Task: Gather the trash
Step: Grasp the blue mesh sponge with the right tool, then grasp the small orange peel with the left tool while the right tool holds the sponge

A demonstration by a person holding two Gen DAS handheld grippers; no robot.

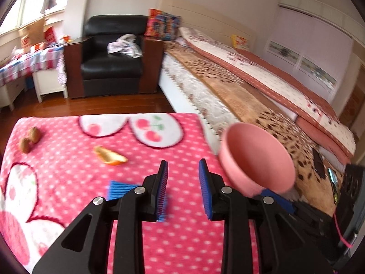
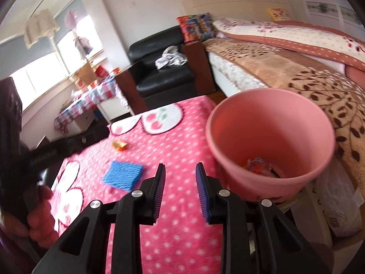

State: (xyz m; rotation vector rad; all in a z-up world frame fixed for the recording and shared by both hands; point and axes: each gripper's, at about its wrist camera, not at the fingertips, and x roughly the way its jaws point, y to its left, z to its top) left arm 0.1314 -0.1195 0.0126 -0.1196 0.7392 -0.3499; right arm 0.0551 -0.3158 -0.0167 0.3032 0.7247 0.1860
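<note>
Both grippers empty, so this reads as the gap between pickups: some trash is already binned, more is left on the table. Left gripper [image 1: 183, 161] has its jaws spread with nothing between the blue pads; right gripper [image 2: 180, 165] is the same, jaws apart and gripping nothing. The pink bin [image 2: 269, 137] sits just off the right edge of the table, between it and the bed [image 2: 319, 80], with some crumpled wrapper-like trash [image 2: 260, 167] at the bottom; what it is exactly is too blurred to tell. The table is covered by a pink polka-dot blanket [image 1: 68, 171]. Still on it: an orange peel [image 1: 109, 156] around the middle, two walnuts [image 1: 29, 139] near the far-left corner, and a blue sponge cloth [image 2: 123, 174] lying flat on the near half, just ahead-left of both grippers. Whether the cloth counts as trash is unclear. A hand [image 2: 40, 217] shows at the left of the right wrist view, holding the left tool. Likely next target is the peel, closest loose scrap: it calls for bringing one gripper forward and down over it, jaws straddling the peel, closing, then carrying it right to the bin. The soft blanket could bunch into the pads if the approach goes too low. Both views are motion-blurred, so fine detail is uncertain.
</note>
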